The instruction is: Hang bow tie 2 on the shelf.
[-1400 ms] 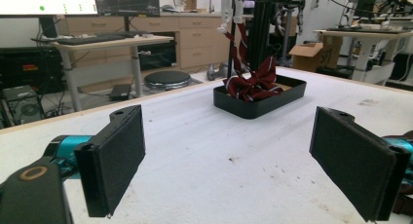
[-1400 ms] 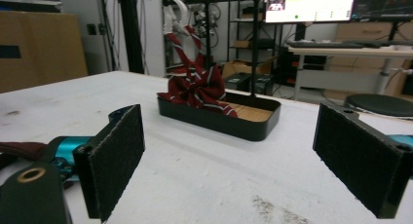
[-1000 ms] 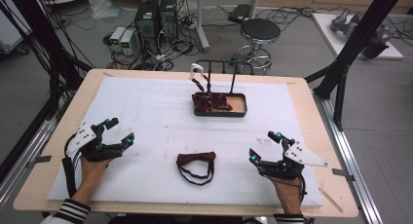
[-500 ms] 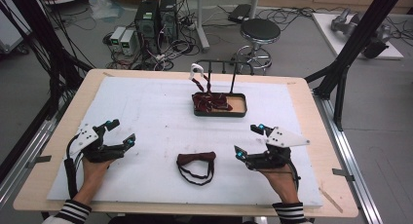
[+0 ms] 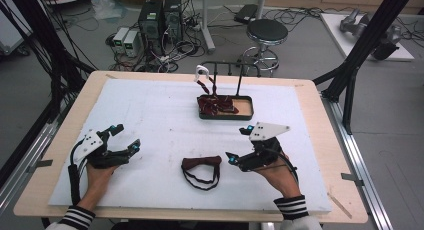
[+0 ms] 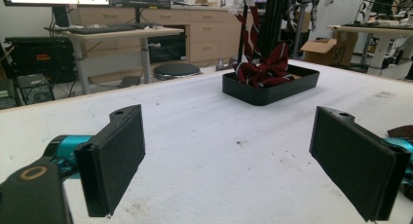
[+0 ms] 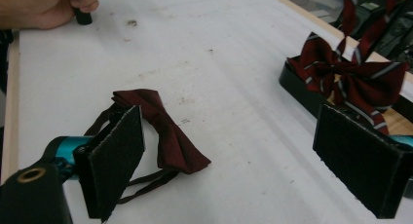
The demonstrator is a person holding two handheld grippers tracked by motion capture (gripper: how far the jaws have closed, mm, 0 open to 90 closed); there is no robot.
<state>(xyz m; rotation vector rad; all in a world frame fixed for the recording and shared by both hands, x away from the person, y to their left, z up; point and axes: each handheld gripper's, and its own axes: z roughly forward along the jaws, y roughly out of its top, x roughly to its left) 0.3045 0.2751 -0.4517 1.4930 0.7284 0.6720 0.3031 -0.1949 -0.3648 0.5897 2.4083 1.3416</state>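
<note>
While both forearms come in low over the near edge, the right gripper (image 5: 239, 145) lies tipped on its side, pointing left, its jaws spread wide and empty, with the lower jaw just beside the dark red bow tie (image 5: 201, 163). That bow tie lies flat on the white table cover (image 5: 150, 120), its strap looped toward the person. Well apart at the left, the left gripper (image 5: 126, 138) rests level, jaws equally wide. Farther back stands the black tray (image 5: 226, 115) of striped ties.
</note>
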